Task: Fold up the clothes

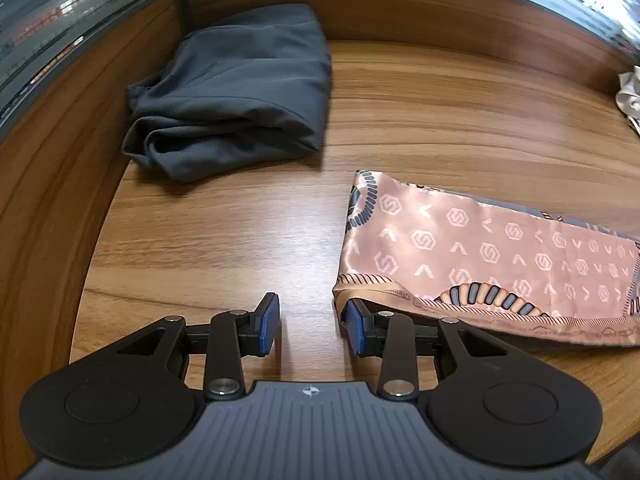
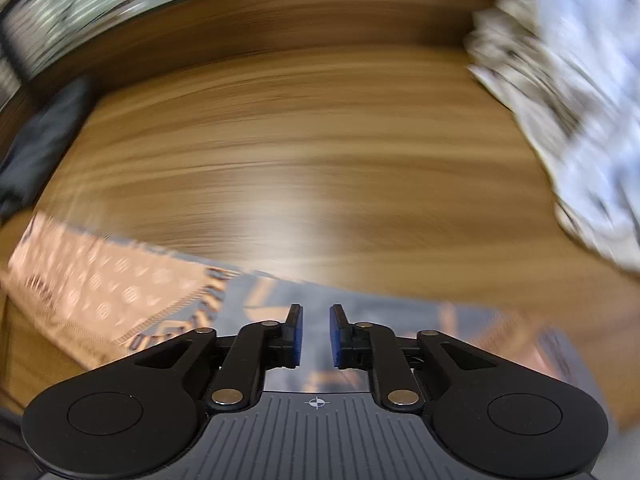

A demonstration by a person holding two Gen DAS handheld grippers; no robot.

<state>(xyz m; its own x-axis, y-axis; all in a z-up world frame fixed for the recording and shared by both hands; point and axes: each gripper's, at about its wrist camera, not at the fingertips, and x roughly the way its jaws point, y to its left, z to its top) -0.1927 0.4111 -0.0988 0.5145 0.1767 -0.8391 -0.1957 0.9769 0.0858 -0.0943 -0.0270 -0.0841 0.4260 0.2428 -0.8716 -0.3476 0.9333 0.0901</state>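
Observation:
A pink satin scarf (image 1: pixel 480 252) with a white logo print and a rope border lies folded into a long strip on the wooden table (image 1: pixel 224 232). My left gripper (image 1: pixel 312 322) is open just off the scarf's near left corner; its right fingertip (image 1: pixel 356 326) touches the hem. The scarf also shows, blurred, in the right wrist view (image 2: pixel 116 280). My right gripper (image 2: pixel 316 332) is open and empty above the scarf's grey-blue part.
A folded dark grey garment (image 1: pixel 236 96) lies at the back left, and shows at the left edge of the right wrist view (image 2: pixel 40 144). A crumpled white patterned cloth (image 2: pixel 568 120) lies at the right. A raised wooden rim (image 1: pixel 440 12) runs along the table's back.

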